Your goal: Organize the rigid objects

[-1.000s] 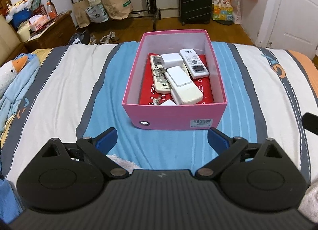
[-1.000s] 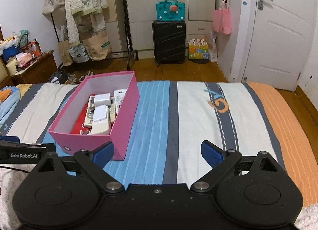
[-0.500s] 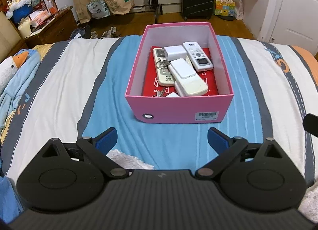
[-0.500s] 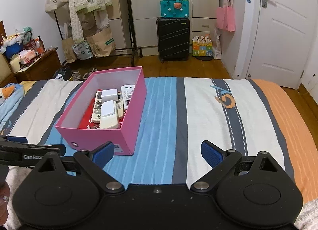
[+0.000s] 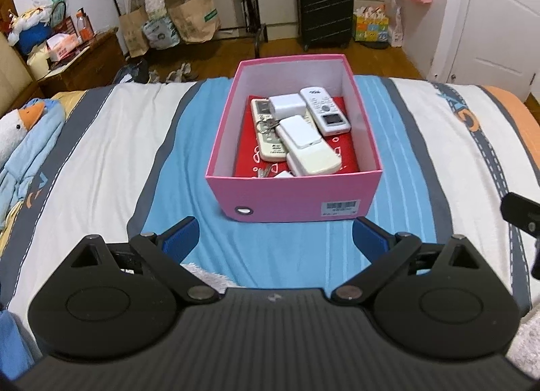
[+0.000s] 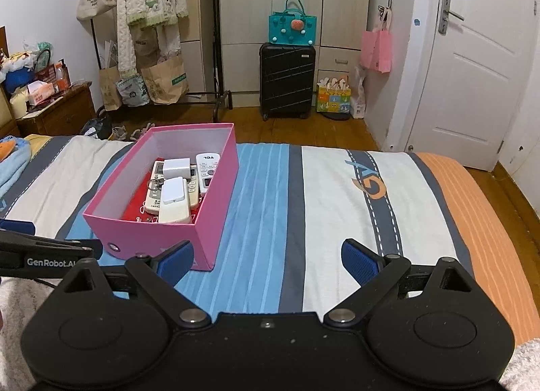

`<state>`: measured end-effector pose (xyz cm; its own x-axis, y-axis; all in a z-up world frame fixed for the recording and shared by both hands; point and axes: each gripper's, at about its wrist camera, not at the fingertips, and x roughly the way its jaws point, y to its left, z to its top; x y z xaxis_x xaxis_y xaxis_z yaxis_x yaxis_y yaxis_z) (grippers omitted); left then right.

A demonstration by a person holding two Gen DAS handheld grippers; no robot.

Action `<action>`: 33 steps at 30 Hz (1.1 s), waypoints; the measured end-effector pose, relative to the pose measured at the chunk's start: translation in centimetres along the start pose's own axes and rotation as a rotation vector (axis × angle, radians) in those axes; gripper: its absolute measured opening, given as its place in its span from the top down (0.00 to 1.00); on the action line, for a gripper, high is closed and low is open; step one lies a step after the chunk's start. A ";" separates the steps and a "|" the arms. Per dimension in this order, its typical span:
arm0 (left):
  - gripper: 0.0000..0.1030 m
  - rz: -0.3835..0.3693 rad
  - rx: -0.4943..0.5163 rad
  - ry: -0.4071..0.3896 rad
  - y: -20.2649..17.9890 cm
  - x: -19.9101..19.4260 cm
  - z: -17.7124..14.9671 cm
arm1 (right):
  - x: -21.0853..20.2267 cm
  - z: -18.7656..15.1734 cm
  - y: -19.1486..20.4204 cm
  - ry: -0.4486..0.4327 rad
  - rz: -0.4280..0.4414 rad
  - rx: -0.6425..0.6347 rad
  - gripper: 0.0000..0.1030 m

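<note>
A pink box [image 5: 287, 200] stands on the striped bed; it also shows in the right wrist view [image 6: 141, 237]. Inside lie white remote controls [image 5: 325, 110], a white charger block [image 5: 287, 104], a white case [image 5: 298, 131], keys [image 5: 265, 126] and a red liner. My left gripper [image 5: 274, 235] is open and empty, just in front of the box's near wall. My right gripper [image 6: 266, 257] is open and empty, to the right of the box over the bedspread. The left gripper's side shows at the left edge of the right wrist view [image 6: 47, 256].
The bedspread [image 6: 337, 188] has blue, white, grey and orange stripes. A blue duck plush [image 5: 23, 127] lies at the bed's left. Beyond the bed are a black suitcase [image 6: 287, 82], a clothes rack with bags [image 6: 148, 36], a wooden nightstand [image 5: 81, 63] and a white door [image 6: 472, 70].
Both grippers have drawn back and risen slightly, so the box sits a little farther away and more of the room shows. Both stay open and empty. The box contents have not moved.
</note>
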<state>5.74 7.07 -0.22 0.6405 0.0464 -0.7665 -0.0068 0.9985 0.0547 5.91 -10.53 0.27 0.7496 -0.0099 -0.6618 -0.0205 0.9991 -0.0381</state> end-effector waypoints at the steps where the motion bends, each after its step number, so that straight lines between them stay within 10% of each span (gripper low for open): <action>1: 0.04 -0.001 0.003 -0.009 -0.1 -0.2 0.0 | -0.1 0.0 -0.1 -0.004 -0.001 0.004 0.06; 33: 0.01 -0.002 -0.016 -0.067 0.5 -1.1 -0.4 | -1.5 -0.4 -0.2 -0.098 -0.028 0.021 0.06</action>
<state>4.73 7.51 0.41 0.6902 0.0429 -0.7223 -0.0172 0.9989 0.0430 4.50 -10.70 0.95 0.8108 -0.0351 -0.5842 0.0150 0.9991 -0.0392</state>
